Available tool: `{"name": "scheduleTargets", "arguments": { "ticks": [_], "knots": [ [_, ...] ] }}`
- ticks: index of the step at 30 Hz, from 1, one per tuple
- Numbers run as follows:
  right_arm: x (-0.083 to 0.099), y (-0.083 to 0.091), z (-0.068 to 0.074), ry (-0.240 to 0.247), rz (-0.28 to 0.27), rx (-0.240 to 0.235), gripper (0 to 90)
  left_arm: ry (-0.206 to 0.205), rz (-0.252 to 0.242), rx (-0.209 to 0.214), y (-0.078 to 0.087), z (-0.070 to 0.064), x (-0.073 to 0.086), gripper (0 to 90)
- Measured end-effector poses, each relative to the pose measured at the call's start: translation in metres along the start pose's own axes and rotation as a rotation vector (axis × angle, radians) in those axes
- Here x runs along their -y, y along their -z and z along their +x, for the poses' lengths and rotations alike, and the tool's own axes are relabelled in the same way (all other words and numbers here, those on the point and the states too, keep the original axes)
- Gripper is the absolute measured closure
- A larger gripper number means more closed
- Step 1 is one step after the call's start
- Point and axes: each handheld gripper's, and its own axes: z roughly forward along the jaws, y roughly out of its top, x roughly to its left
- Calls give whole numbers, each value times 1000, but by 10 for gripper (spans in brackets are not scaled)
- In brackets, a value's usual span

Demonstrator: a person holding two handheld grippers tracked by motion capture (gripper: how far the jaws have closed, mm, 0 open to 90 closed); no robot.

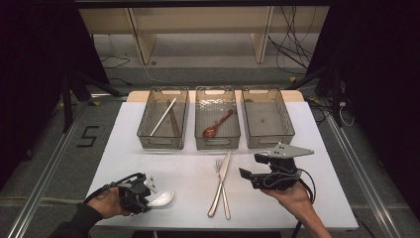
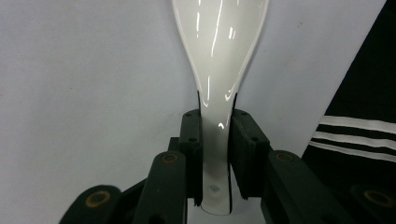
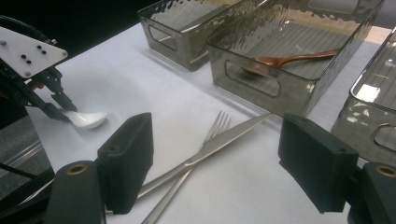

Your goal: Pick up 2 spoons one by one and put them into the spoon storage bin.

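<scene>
High view overlooks table [image 1: 148,163]; tool views sit close, sharing it.

grey floor [image 1: 44,148] around the white desk [image 1: 148,163]; behind the desk a pale wooden shelf unit [image 1: 198,25] and loose black cables [image 1: 292,47], darkness either side.

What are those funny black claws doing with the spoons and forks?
A person is holding a claw tool in each hand at a white table. The left gripper is pinching the handle of a white ceramic spoon near the table's front edge. The right gripper is open, hovering by a crossed fork and knife. Three clear bins sit behind: the left bin holds chopsticks, the middle bin a wooden spoon.
</scene>
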Motion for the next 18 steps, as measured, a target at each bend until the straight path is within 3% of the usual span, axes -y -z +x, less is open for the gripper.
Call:
{"name": "scheduleTargets", "arguments": {
  "ticks": [12, 18],
  "knots": [
    [0, 0, 0, -1, 0, 0, 276, 95, -33, -14, 2, 3, -2, 762],
    [0, 0, -1, -1, 0, 1, 276, 148, -61, 3, 3, 6, 0, 764]
  ]
}}
